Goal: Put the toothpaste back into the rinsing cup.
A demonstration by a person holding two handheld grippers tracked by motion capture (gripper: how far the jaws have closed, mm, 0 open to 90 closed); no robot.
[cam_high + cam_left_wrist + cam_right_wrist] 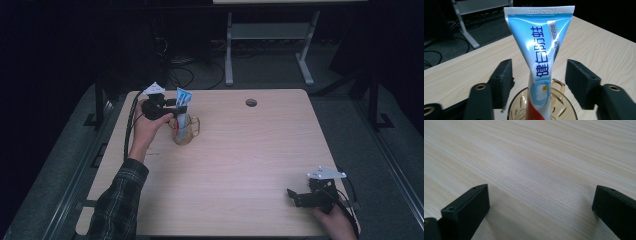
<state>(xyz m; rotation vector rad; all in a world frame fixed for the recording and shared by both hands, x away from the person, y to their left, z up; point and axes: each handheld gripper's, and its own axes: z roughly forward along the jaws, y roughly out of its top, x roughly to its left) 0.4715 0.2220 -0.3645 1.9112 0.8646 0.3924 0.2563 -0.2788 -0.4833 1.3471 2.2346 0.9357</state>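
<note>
Left gripper view: our left gripper stands released, jaws either side of the tube upright in the cup. We judge the placing done; next, back away cleanly. Right gripper idles, released.

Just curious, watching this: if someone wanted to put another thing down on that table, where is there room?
Most of the table is bare: the wide stretch between the glass mug and the right tool, and the far right side past the round hole. The far left corner is crowded, with the left tool open around the toothpaste tube standing in the mug.
</note>
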